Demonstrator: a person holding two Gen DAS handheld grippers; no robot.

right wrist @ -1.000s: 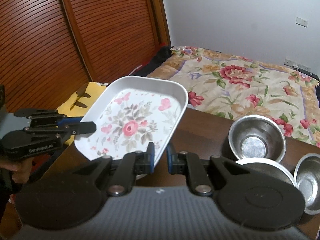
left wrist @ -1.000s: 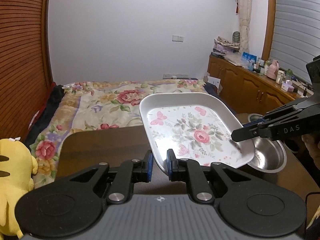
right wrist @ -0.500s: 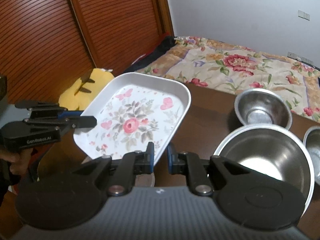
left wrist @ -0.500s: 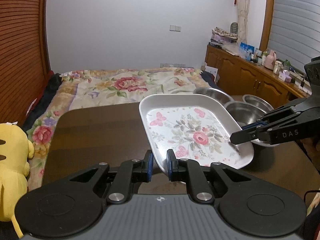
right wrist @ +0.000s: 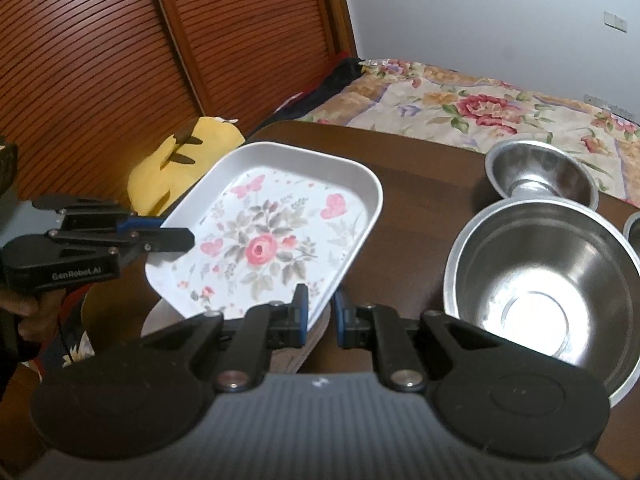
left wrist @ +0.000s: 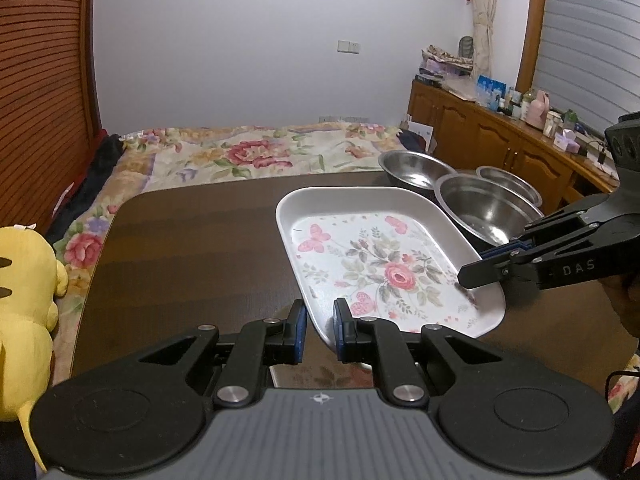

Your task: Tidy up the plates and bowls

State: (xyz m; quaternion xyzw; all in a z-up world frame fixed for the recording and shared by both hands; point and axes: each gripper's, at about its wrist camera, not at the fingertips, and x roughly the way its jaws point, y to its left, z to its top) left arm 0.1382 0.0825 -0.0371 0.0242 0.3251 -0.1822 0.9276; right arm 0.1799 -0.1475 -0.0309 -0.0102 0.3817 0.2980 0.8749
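A white rectangular tray with a pink rose print (left wrist: 384, 264) (right wrist: 272, 232) hangs slightly tilted just above the dark wooden table (left wrist: 192, 240). My left gripper (left wrist: 319, 320) is shut on its near rim in the left wrist view. My right gripper (right wrist: 320, 308) is shut on the opposite rim. Each gripper also shows in the other view, the right gripper (left wrist: 472, 276) and the left gripper (right wrist: 172, 240). A pale plate edge (right wrist: 154, 322) peeks out under the tray. Three steel bowls stand to the right: a large bowl (right wrist: 540, 292), a smaller bowl (right wrist: 540, 176) and a third bowl (left wrist: 512, 184).
A yellow plush toy (left wrist: 24, 300) sits at the table's left edge. A bed with a floral cover (left wrist: 248, 152) lies behind the table. Wooden cabinets with bottles (left wrist: 500, 136) line the right wall, and slatted wooden doors (right wrist: 120, 60) stand on the left.
Both grippers have carried the tray down and towards the table. More tabletop shows, and the steel bowls now sit closer beside the tray.
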